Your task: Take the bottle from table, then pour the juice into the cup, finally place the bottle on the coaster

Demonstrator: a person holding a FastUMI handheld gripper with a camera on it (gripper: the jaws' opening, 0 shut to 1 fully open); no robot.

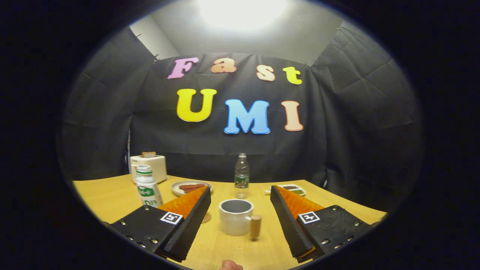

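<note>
Right now the hand-held gripper hovers low over the yellow bench with its fingers spread wide and nothing between them but air and the cup, which stands just ahead, its wooden handle turned toward the right finger. A fingertip of the person's hand peeks in beneath the fingers.

Which bottle holds the juice cannot be told for sure. The white bottle, with its green cap and green label, looks the likelier one: it stands upright just beyond the left finger, so it lies ahead and off to the left of the open gap, with its long axis vertical and cap pointing up. A clear bottle stands upright farther back, straight beyond the cup. The next move probably calls for swinging left so the fingers straddle the white bottle's body from the sides.

A round coaster peeks out beside the left finger, near the cup. Behind it sit a plate of sausages, a toaster and a small dish.
</note>
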